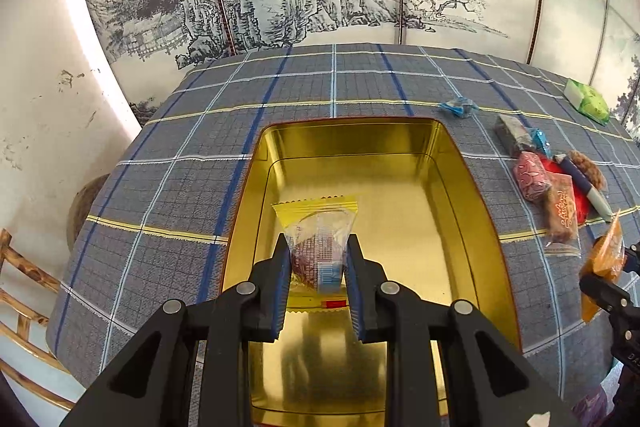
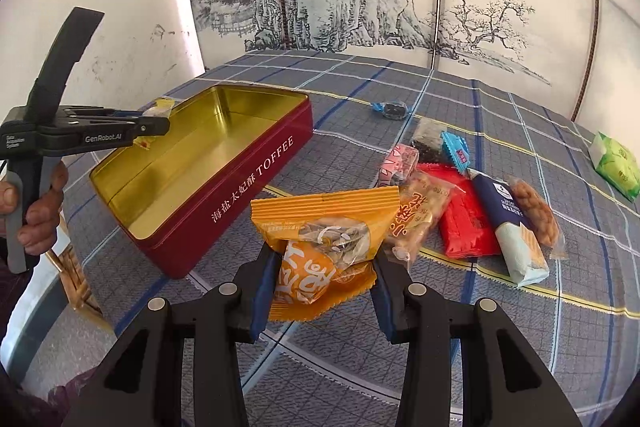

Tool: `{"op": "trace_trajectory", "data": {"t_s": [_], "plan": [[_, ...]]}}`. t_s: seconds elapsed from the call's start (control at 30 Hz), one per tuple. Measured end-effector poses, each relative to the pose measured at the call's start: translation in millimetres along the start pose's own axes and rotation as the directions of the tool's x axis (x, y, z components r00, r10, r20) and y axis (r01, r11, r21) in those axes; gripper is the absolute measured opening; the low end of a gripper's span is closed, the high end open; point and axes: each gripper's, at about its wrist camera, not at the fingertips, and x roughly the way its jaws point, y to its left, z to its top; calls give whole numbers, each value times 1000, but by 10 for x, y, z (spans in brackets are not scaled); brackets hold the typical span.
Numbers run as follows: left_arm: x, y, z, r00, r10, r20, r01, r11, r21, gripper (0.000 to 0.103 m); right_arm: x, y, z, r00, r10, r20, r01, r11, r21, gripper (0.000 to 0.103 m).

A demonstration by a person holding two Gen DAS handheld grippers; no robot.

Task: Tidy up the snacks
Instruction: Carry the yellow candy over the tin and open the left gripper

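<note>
My left gripper [image 1: 318, 247] is shut on a yellow-topped clear snack packet [image 1: 318, 227] and holds it over the open gold-lined toffee tin [image 1: 460, 163]. The tin's inside shows bare. In the right wrist view the tin [image 2: 248, 171] is dark red outside, and the left gripper [image 2: 154, 125] hangs above its left end. My right gripper [image 2: 326, 255] is shut on an orange snack packet [image 2: 320, 243], held above the cloth to the right of the tin. This packet also shows in the left wrist view [image 1: 604, 259].
Several loose snacks lie on the checked tablecloth [image 2: 520, 327] right of the tin: a pink packet [image 2: 396, 163], a red packet [image 2: 464, 215], a navy-and-white packet [image 2: 516, 239], a blue candy [image 2: 394, 109], a green packet [image 2: 616, 163]. A painted screen stands behind the table.
</note>
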Motion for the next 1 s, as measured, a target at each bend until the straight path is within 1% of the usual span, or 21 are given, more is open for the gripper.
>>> {"op": "trace_trajectory", "data": {"t_s": [0.27,0.57,0.7,1.0], "plan": [[156,69,21,1000,1,-13,-1,1000,-3,22,14,54,11,1000,1,-5,-1,1000,-9,43],[234,114,24,1000,-1,-20,1,1000,-3,23,24,111,37,1000,-2,-8,2,1000,-14,43],[254,137,27,1000,9,-13,-9,1000,-3,26,13,142,64,1000,-1,-5,0,1000,-19,43],[276,164,34,1000,18,-9,-18,1000,-6,27,-4,197,76,1000,1,-5,-1,1000,-22,43]]}}
